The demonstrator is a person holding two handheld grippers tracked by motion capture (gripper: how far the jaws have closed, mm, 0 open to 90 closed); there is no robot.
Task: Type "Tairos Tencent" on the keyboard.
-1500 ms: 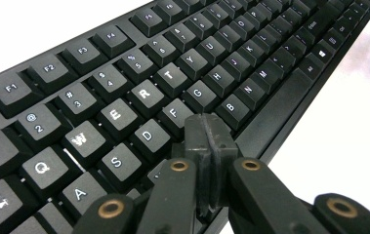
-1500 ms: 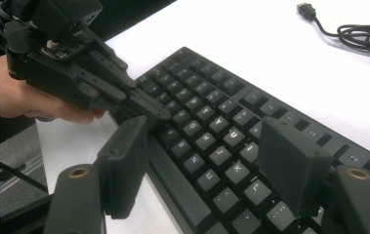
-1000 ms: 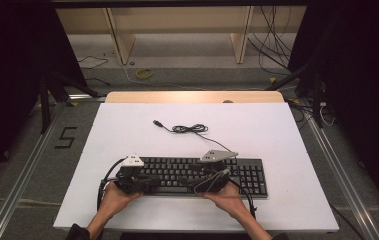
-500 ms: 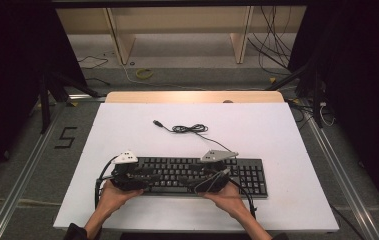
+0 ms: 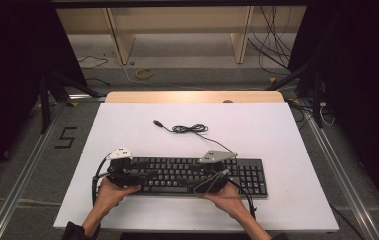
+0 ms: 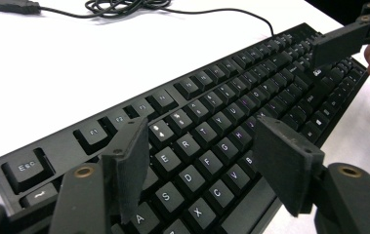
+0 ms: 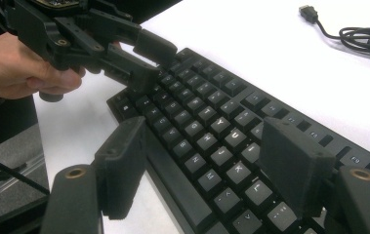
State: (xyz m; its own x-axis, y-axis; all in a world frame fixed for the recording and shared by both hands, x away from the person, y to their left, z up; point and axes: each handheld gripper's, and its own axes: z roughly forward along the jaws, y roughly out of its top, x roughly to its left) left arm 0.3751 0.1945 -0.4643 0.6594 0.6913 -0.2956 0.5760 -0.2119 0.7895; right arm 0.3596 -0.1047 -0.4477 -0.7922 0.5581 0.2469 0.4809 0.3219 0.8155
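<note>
Below the left gripper (image 6: 199,170), whose jaws have just been opening and grip nothing, lies the keyboard's (image 6: 212,131) left end. Right gripper (image 7: 202,165) hovers spread over the middle keys, apparently holding nothing.

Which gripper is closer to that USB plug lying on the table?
The right gripper. It sits over the keyboard's middle, nearly below the USB plug; the left gripper is at the keyboard's left end, slightly farther.

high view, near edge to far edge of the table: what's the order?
person's hands → black keyboard with both grippers over its left and middle → coiled black cable → USB plug → bare wooden strip along the table's far edge
</note>
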